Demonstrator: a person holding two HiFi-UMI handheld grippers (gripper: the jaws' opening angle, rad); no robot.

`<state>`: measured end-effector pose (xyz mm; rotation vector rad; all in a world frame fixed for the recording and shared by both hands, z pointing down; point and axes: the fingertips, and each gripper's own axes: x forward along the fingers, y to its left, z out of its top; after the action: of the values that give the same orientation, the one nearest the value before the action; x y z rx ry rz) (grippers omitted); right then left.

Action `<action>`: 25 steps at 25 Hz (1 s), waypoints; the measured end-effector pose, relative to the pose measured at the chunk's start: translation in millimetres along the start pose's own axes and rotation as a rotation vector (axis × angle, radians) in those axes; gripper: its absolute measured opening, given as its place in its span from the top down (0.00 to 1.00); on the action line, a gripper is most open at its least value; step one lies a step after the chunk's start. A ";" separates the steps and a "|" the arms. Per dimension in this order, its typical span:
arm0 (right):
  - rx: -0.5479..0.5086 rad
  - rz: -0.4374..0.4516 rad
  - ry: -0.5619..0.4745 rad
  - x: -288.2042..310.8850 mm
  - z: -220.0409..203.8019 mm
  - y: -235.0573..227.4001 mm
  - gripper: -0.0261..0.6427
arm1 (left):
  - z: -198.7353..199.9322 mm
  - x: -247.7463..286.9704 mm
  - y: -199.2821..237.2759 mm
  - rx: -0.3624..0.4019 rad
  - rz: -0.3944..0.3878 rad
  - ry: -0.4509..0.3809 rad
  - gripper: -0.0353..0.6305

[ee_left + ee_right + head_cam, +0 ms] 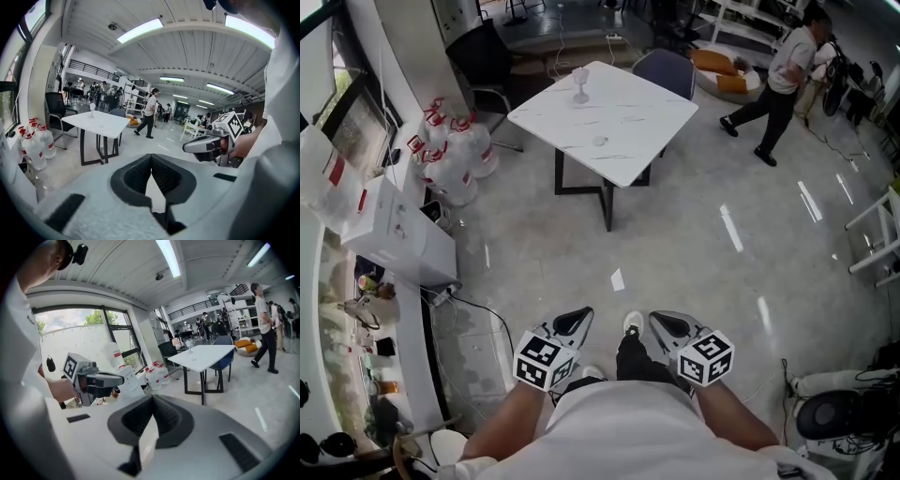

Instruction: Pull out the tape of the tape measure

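Note:
I cannot make out a tape measure in any view. Both grippers are held close to the person's body, above the floor and side by side. My left gripper (582, 315) has its jaws together with nothing between them, as the left gripper view (151, 157) also shows. My right gripper (660, 320) is likewise shut and empty (152, 397). Each shows in the other's view: the right gripper (188, 146) and the left gripper (123, 377). Ahead stands a white table (628, 122) with a small white stemmed object (580, 84) and a small round thing (600, 141) on it.
Several water jugs (455, 155) and a white box (398, 230) stand at the left by a counter. A black chair (483, 56) and a blue chair (666, 70) flank the table. A person (783, 80) walks at the far right. A fan (834, 412) sits at the bottom right.

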<state>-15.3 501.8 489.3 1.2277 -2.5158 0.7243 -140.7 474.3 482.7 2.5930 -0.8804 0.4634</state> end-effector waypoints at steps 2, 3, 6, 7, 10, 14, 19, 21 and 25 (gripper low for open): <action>0.007 -0.007 -0.010 7.4 10.5 -16.1 0.95 | 7.4 11.7 5.8 -0.004 0.003 0.007 0.93; 0.006 -0.007 -0.015 12.6 17.6 -24.4 0.95 | 11.7 18.1 9.3 -0.004 0.004 0.012 0.93; 0.007 0.007 -0.043 32.0 47.4 -50.3 0.95 | 31.9 41.8 23.4 0.015 0.003 0.026 0.93; 0.009 0.015 -0.056 38.1 59.1 -59.4 0.95 | 41.4 51.2 28.6 0.026 0.004 0.025 0.93; -0.009 0.031 -0.080 54.1 90.6 -90.5 0.95 | 75.6 82.7 45.9 0.053 0.016 0.004 0.93; -0.029 0.050 -0.084 69.3 120.4 -125.0 0.95 | 114.9 117.9 64.2 0.073 0.034 -0.026 0.93; -0.022 0.069 -0.056 80.0 132.2 -162.9 0.95 | 124.3 152.0 72.7 0.048 0.055 0.001 0.93; -0.005 0.087 -0.051 85.6 136.4 -176.7 0.95 | 123.7 164.2 75.3 0.045 0.067 0.016 0.93; -0.029 0.133 -0.048 93.9 148.9 -194.9 0.95 | 130.4 185.6 88.1 0.028 0.110 0.023 0.93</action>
<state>80.0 258.2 466.5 1.0894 -2.6574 0.6932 -32.3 257.2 465.1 2.5680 -1.0201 0.5379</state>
